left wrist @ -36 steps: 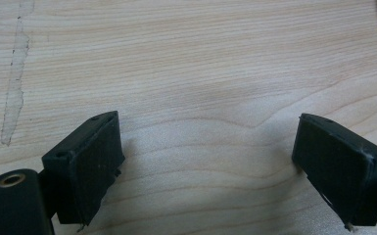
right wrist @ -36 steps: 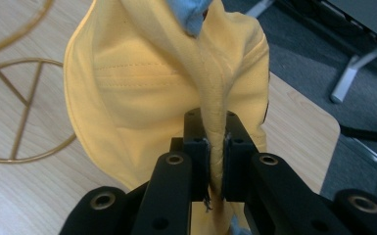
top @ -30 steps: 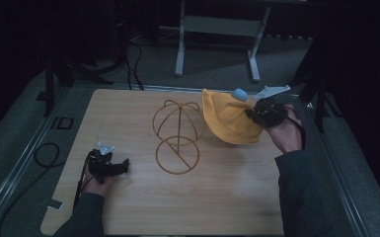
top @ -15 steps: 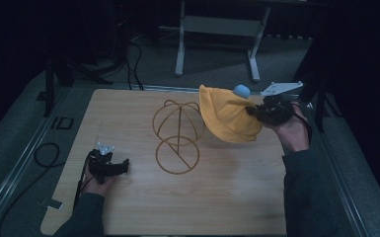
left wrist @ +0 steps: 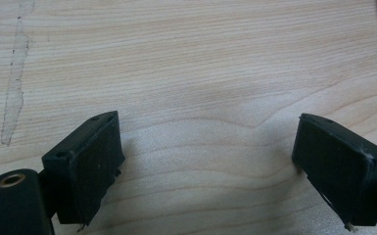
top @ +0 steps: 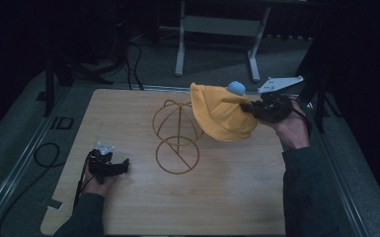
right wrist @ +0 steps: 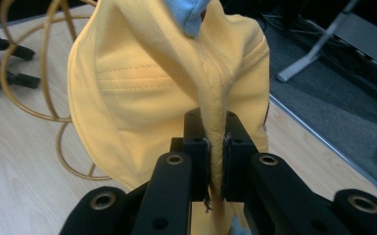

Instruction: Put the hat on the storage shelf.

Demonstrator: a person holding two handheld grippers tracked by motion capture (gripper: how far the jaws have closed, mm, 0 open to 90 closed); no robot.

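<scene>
1. Your right tongs [right wrist: 214, 166] are clamping a folded edge of the yellow hat [right wrist: 166, 88], with the cloth pinched flat between the two pads.
2. In the high view, your right tongs [top: 249, 107] are holding the hat [top: 222, 116] up off the bench [top: 128, 113], over its far right part; the hat is hanging out from the tongs toward the left.
3. The hat is drooping as a soft, creased dome of yellow cloth with stitched seam lines showing, and a small pale blue piece [top: 236, 88] is sitting at its top near the tongs.
4. The hat's left edge is hanging just beside the top of the wire hat stand [top: 176, 136]; you cannot tell from these pictures whether it is touching the wire.
5. The stand is a thin golden frame, with a round ring lying on the bench and arched loops rising from it near the middle.
6. Your left tongs [top: 116, 167] are resting low at the near left of the bench, well apart from the hat.
7. Their pads [left wrist: 95, 161] are standing wide apart over bare wood, holding nothing.
</scene>
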